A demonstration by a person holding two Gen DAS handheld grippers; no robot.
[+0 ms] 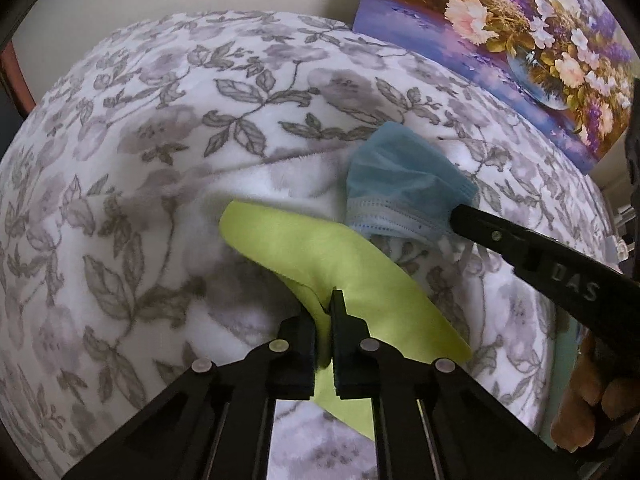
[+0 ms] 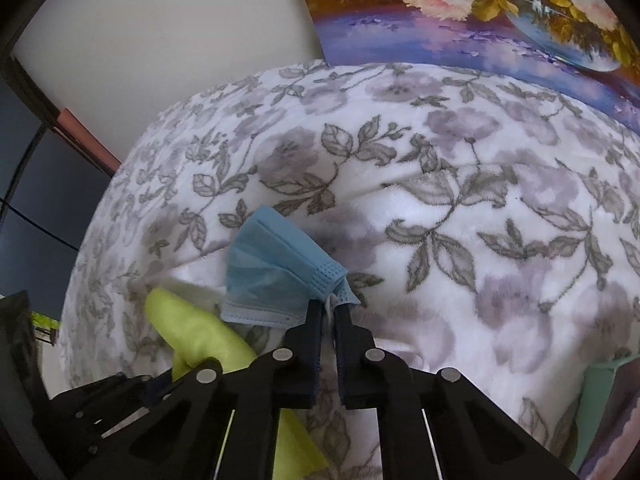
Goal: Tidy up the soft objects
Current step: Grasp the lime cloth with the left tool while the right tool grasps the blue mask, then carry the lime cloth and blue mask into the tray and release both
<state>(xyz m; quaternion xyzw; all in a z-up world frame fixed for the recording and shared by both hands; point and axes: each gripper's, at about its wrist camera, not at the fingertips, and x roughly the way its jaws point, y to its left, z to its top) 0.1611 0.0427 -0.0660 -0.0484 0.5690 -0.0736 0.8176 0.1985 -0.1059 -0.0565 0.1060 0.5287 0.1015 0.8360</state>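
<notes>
A yellow-green cloth [image 1: 340,264] hangs pinched in my left gripper [image 1: 328,306], which is shut on its edge just above the floral blanket [image 1: 160,168]. A folded blue face mask [image 1: 400,184] is held beside it by my right gripper [image 1: 460,216], which comes in from the right. In the right wrist view, my right gripper [image 2: 327,312] is shut on the mask [image 2: 276,276] at its right end. The cloth [image 2: 196,336] shows to the lower left there, with the left gripper [image 2: 120,396] below it.
The white and grey floral blanket [image 2: 460,220] covers the whole surface. A flower painting [image 1: 520,40] leans against the cream wall [image 2: 160,40] at the back right. A mint-coloured object [image 2: 596,396] sits at the right edge.
</notes>
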